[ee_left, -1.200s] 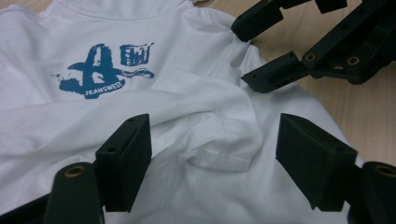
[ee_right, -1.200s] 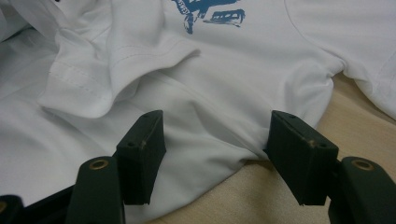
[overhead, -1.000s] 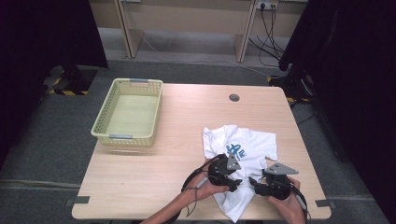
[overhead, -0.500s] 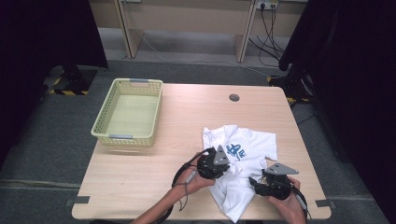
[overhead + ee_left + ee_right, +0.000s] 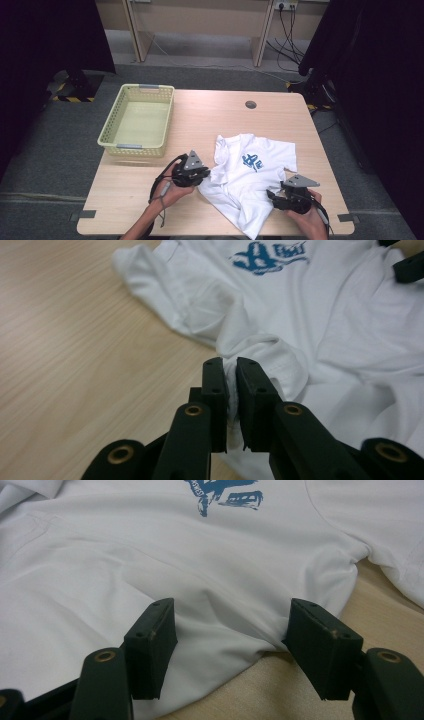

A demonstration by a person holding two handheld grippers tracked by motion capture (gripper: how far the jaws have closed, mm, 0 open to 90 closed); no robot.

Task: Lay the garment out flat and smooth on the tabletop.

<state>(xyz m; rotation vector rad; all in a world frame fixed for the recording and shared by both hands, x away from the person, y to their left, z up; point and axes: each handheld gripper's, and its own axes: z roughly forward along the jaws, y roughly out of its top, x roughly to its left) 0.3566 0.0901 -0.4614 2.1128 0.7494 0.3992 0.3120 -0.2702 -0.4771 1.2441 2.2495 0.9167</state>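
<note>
A white T-shirt (image 5: 255,170) with a blue print lies crumpled on the near right part of the wooden table (image 5: 225,120). My left gripper (image 5: 202,176) sits at the shirt's left edge. In the left gripper view its jaws (image 5: 231,375) are shut on a pinched fold of the white cloth (image 5: 325,315). My right gripper (image 5: 272,196) rests at the shirt's near right edge. In the right gripper view its jaws (image 5: 232,630) stand wide apart, with the hem of the shirt (image 5: 200,555) lying loose between them.
An empty pale yellow basket (image 5: 130,146) stands at the table's far left. A round cable hole (image 5: 250,104) is near the far edge. Bare wood runs between the basket and the shirt. A desk and cables stand on the floor beyond.
My left gripper has moved left across the table, dragging the shirt's edge with it, so the shirt lies more spread out. The right gripper has stayed in place.
</note>
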